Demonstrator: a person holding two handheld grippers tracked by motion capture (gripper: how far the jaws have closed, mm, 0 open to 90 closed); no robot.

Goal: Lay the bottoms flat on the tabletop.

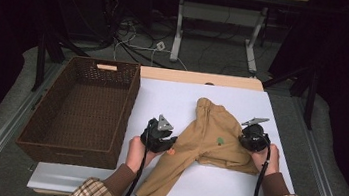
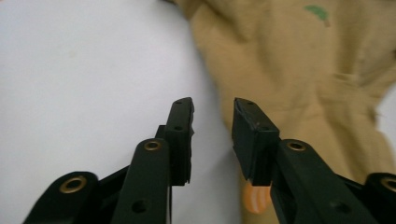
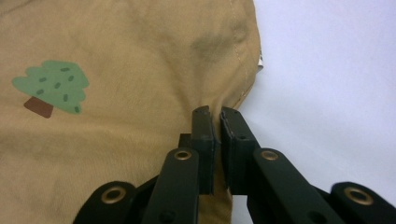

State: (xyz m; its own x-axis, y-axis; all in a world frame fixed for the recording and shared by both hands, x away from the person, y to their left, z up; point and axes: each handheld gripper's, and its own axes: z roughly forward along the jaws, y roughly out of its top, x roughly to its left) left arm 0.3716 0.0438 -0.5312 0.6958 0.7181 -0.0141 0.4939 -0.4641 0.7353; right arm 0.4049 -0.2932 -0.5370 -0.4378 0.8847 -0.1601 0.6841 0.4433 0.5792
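The tan trousers (image 1: pixel 207 142) lie flat on the white surface (image 1: pixel 162 101), soft and light, best pinched at a hem; the right claw (image 3: pixel 214 116) grips their edge, the left claw (image 2: pixel 212 107) stands narrowly open, empty.

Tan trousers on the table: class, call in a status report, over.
Left gripper open, beside the tan trousers. Right gripper shut on their edge. Wicker basket at left, nothing in the way.

Left gripper (image 1: pixel 164 136) fingers (image 2: pixel 180 135) stand parted; right gripper (image 1: pixel 251 135) fingers (image 3: pixel 204 140) pinched nearly together; both forearms reach from the near edge.
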